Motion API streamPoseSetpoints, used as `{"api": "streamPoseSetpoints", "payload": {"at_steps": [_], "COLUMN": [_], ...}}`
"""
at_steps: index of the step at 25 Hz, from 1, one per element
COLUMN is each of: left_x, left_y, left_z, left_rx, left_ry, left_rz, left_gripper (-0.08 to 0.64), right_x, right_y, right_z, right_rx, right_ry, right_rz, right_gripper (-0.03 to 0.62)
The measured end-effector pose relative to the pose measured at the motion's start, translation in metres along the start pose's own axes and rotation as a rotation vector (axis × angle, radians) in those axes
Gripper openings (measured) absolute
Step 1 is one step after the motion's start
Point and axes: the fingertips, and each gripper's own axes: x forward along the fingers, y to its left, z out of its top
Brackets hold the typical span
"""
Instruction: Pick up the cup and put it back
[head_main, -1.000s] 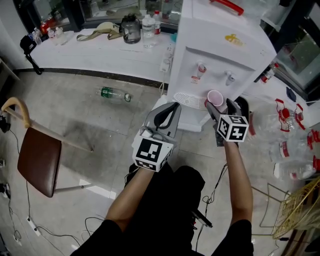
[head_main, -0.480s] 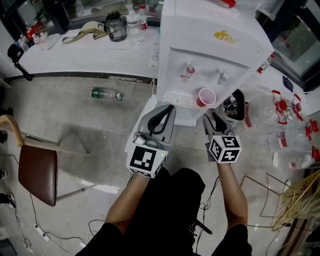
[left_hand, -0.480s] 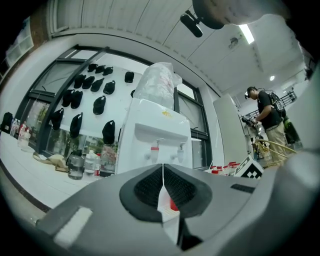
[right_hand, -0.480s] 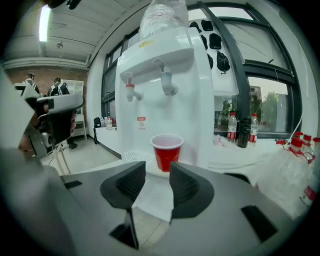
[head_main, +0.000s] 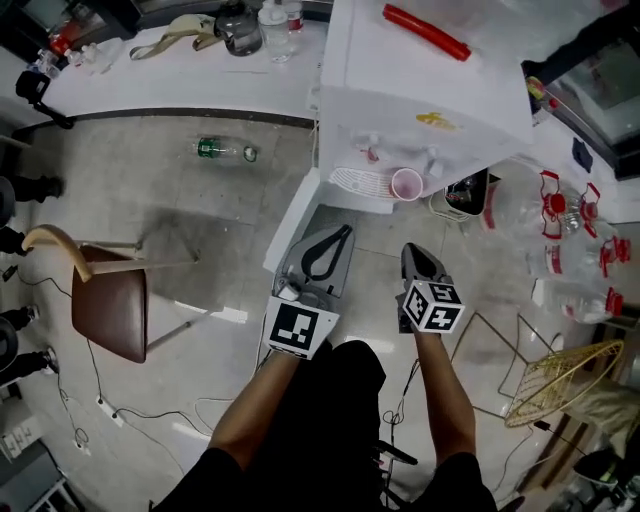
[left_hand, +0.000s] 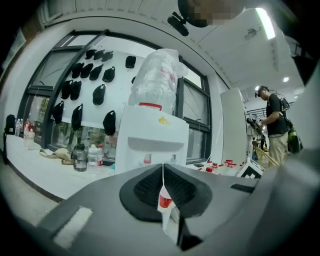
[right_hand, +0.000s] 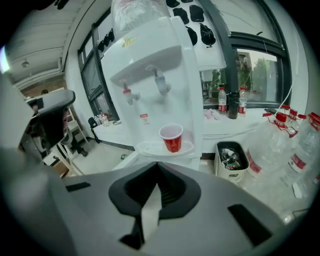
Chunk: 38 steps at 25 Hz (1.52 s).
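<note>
A red cup stands upright on the drip tray of the white water dispenser. In the right gripper view the cup sits well ahead of the jaws. My right gripper is pulled back from the dispenser, over the floor. Its jaws have just been closing and are now shut with nothing between them. My left gripper is beside it, level, shut and empty. In its own view the left gripper shows a sliver of the cup beyond the jaws.
A small white bin with rubbish stands right of the dispenser. Large water bottles lie further right, near a wire basket. A brown chair and a green bottle are on the floor at left. A person stands at far right.
My right gripper has drawn back from the cup, which stays on the drip tray, and its jaws have gone from open to shut. Both grippers are now further from the dispenser.
</note>
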Motion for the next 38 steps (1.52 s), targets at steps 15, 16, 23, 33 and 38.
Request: {"api": "streamPoseSetpoints", "payload": {"at_steps": [15, 16, 23, 33, 38], "left_x": [-0.187, -0.196, -0.266, -0.34, -0.366], "left_y": [-0.148, -0.156, -0.197, -0.216, -0.217], "left_z": [0.235, 0.249, 0.306, 0.389, 0.4], "left_rx": [-0.052, -0.04, -0.024, 0.02, 0.021], "left_ry": [0.09, 0.085, 0.108, 0.017, -0.005], "left_rz": [0.078, 0.076, 0.054, 0.013, 0.006], "left_gripper": [0.011, 0.011, 0.011, 0.011, 0.011], "right_x": [-0.312, -0.328, -0.445, -0.556, -0.595], "right_y": [0.128, 0.134, 0.178, 0.252, 0.275], "right_z": [0.107, 0.116, 0.156, 0.196, 0.195], "right_rx": [0.109, 0.113, 0.058, -0.015, -0.044], "right_ry": [-0.04, -0.061, -0.188, -0.319, -0.35], "right_rz": [0.06, 0.063, 0.036, 0.023, -0.012], "right_gripper": [-0.005, -0.005, -0.005, -0.005, -0.005]}}
